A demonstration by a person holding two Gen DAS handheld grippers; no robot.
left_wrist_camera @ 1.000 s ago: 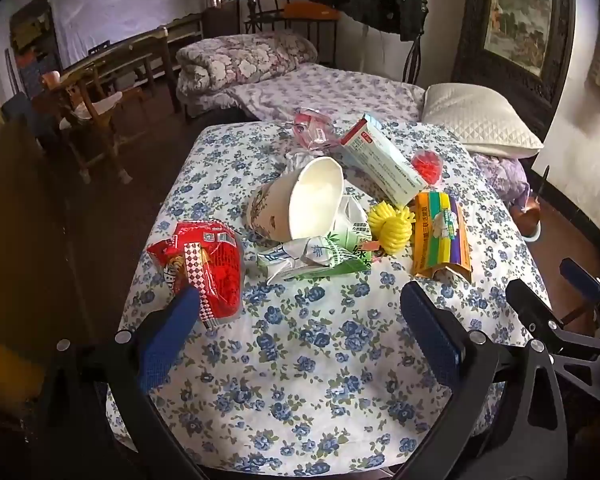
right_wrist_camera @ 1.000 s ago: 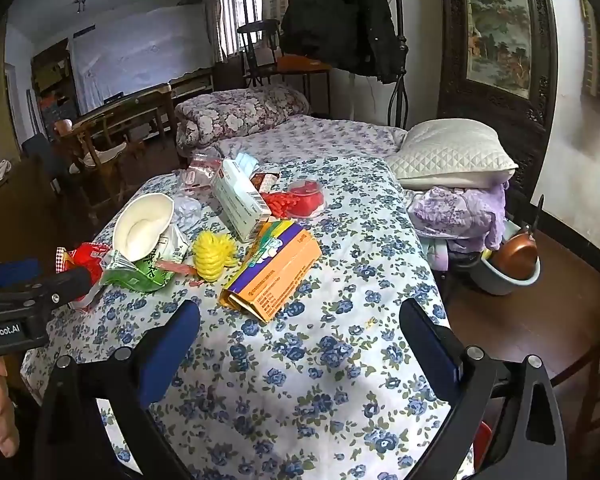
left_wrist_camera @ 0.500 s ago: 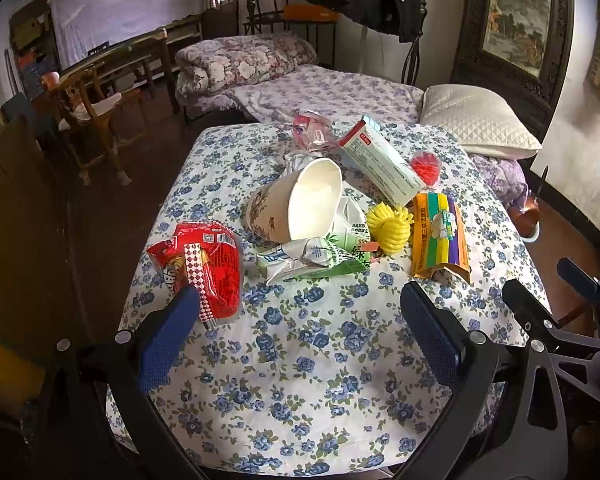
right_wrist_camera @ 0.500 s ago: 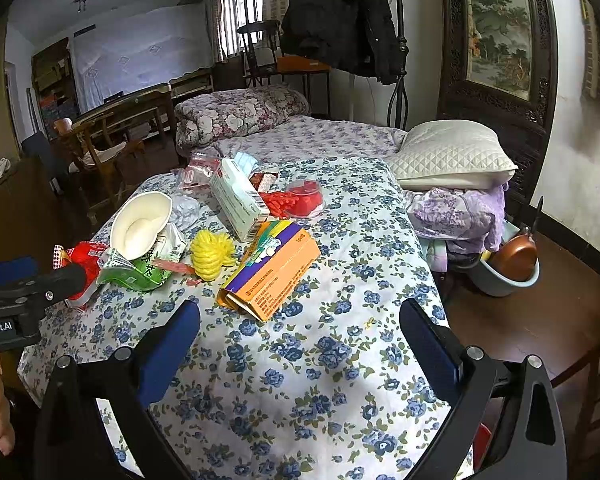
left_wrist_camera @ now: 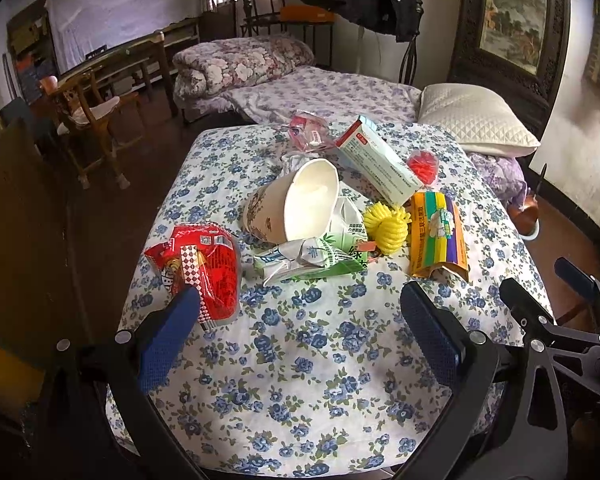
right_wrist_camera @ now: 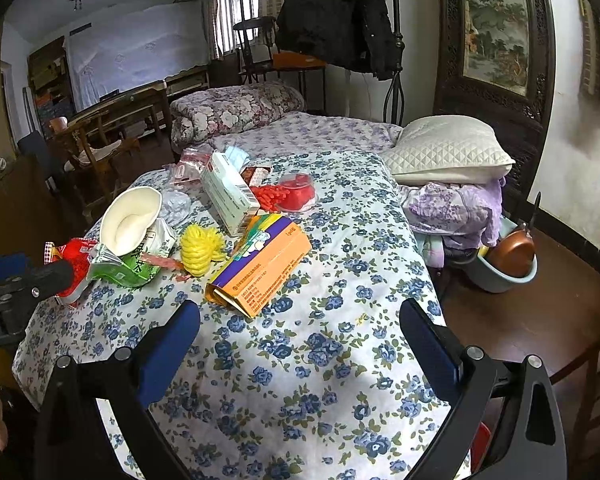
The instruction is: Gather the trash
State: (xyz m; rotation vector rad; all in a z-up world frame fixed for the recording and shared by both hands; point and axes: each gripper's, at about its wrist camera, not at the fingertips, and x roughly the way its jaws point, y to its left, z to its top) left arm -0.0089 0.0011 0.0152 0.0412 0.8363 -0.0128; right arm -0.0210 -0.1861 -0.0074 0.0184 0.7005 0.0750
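Lying in a heap on the far half of the flowery counter [left_wrist_camera: 300, 360] is the trash, and none of it has been picked up yet. Both claws hang over the near edge, and each one is spread wide with nothing in it: the left claw [left_wrist_camera: 300, 336] and the right claw [right_wrist_camera: 300, 344].

Nearest the left claw is the red snack bag [left_wrist_camera: 204, 264], just past its left finger. It looks thin, crinkly and very light. It may be slippery, so pinching a crumpled fold at its near end would likely hold best.

Behind it the paper bowl [left_wrist_camera: 296, 204] lies tipped on its side, with its open mouth facing near. It is light and would squash easily. One finger inside and one outside its rim seems a good grip, but gently.

The green and white wrapper [left_wrist_camera: 312, 256] lies flat against the bowl and touches the yellow ball [left_wrist_camera: 386, 224]. The ball looks soft and bumpy, so it should be easy to squeeze.

Nearest the right claw is the orange box [right_wrist_camera: 264, 268], with its open flap pointing near. It looks like stiff card, probably hollow. Gripping across its thin sides should work.

Farther off, the white carton [right_wrist_camera: 228, 192] leans on the box, and the red plastic cup [right_wrist_camera: 296, 192] sits just right of it.
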